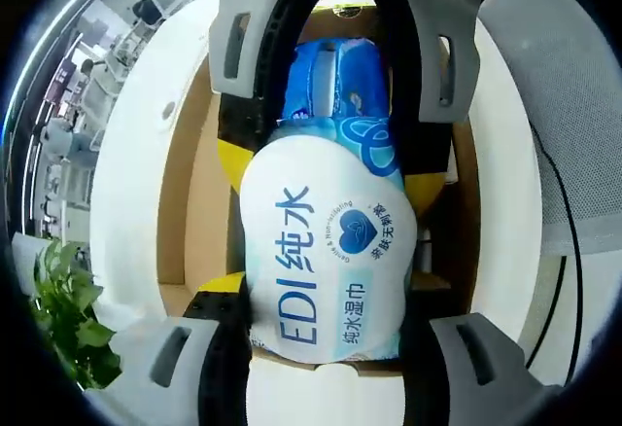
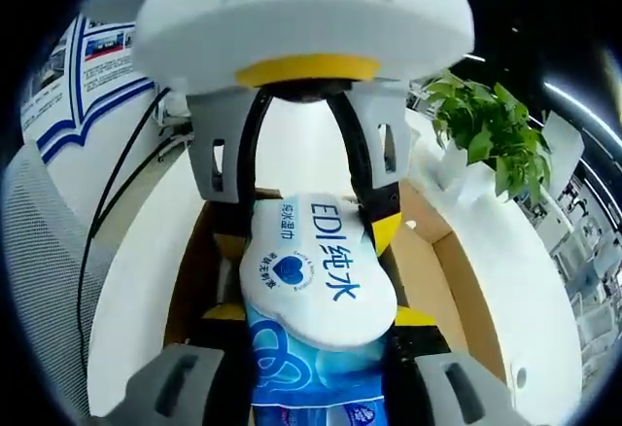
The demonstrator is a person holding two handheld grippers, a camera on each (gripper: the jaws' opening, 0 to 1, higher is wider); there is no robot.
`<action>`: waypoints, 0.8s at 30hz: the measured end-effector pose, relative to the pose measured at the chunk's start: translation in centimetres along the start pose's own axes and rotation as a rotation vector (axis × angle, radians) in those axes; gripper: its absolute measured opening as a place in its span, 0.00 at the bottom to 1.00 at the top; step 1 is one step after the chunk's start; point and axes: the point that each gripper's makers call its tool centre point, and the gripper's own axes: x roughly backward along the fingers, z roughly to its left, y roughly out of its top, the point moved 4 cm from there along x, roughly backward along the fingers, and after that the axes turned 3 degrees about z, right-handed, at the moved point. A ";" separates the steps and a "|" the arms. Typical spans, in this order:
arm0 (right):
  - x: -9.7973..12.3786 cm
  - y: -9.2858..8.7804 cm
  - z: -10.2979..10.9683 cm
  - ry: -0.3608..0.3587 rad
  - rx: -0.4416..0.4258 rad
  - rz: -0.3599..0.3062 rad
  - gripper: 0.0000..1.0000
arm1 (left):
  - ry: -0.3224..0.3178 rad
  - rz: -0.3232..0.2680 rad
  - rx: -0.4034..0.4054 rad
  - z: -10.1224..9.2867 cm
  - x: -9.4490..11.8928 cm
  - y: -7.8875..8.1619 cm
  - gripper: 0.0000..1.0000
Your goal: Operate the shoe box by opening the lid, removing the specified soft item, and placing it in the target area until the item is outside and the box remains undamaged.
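A: What is held by the left gripper [image 1: 326, 372]?

B: The wet-wipe pack [image 1: 326, 251] is pinched at its white end; the blue end is pinched by the right gripper [image 2: 311, 387], which enters the left gripper view at 12 o'clock.

A: Where is the pack relative to the shoe box [image 1: 194, 193]?

B: It is held over the open box, whose cardboard walls are seen at 3 and 9 o'clock. The lid step is judged done; removal is under way, and placement on the counter [image 1: 136, 154] remains.

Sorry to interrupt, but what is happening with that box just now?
A person works two tools over an open cardboard box. The left hand-held gripper and the right hand-held gripper each clamp an end of a wet-wipes pack, held above the box interior. It is not yet set down outside.
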 end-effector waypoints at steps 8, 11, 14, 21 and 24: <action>1.3 -0.1 -0.3 -0.002 -0.008 -0.007 0.48 | -0.008 0.002 -0.005 0.2 0.7 1.1 0.60; 1.9 -0.2 -0.3 0.002 -0.013 -0.013 0.48 | -0.015 -0.001 -0.005 0.2 1.0 1.6 0.60; 2.6 -0.5 -0.5 0.003 -0.018 -0.015 0.48 | -0.020 -0.008 -0.005 0.2 1.2 2.4 0.60; 4.2 -1.4 -0.8 -0.003 -0.028 -0.018 0.48 | -0.028 -0.023 -0.015 0.3 1.3 4.1 0.60; 4.9 -1.8 -0.9 -0.009 -0.033 -0.020 0.48 | -0.029 -0.027 -0.021 0.3 1.4 5.0 0.60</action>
